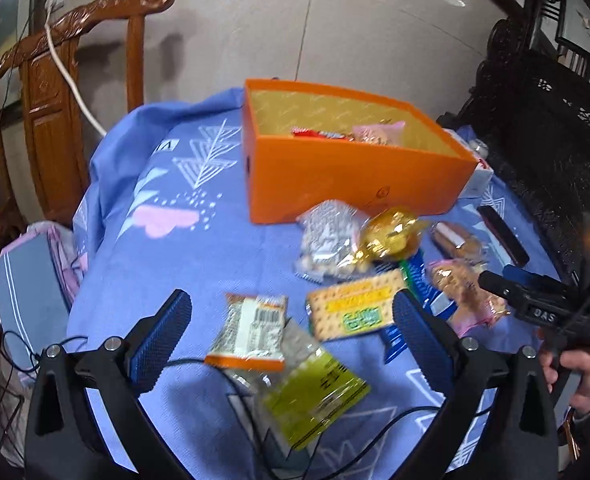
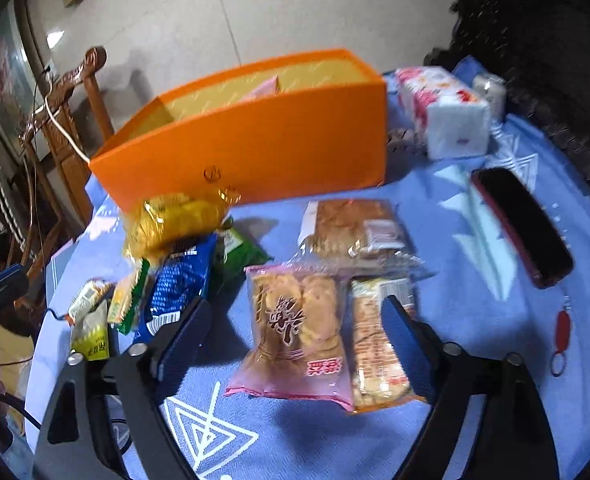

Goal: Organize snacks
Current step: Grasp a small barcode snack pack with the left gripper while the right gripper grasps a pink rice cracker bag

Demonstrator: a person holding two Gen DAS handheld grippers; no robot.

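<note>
An orange box [image 1: 335, 176] stands on the blue cloth and holds a few snack packs [image 1: 375, 133]; it also shows in the right wrist view [image 2: 255, 148]. My left gripper [image 1: 291, 320] is open above an orange-edged packet [image 1: 251, 326], a yellow cracker pack [image 1: 355, 308] and a green pack [image 1: 315, 392]. My right gripper [image 2: 299, 320] is open over a pink-edged pastry pack [image 2: 295, 328] and an orange-edged pack [image 2: 379, 344]. The right gripper also shows at the left wrist view's right edge [image 1: 535, 300]. A gold pack [image 2: 175, 220] lies by the box.
A tissue pack [image 2: 443, 108] and a dark red case [image 2: 523, 224] lie right of the box. A red key tag [image 2: 562, 340] lies near the right edge. A carved wooden chair [image 1: 67, 100] stands behind the table at left. Cables [image 1: 255, 400] cross the cloth.
</note>
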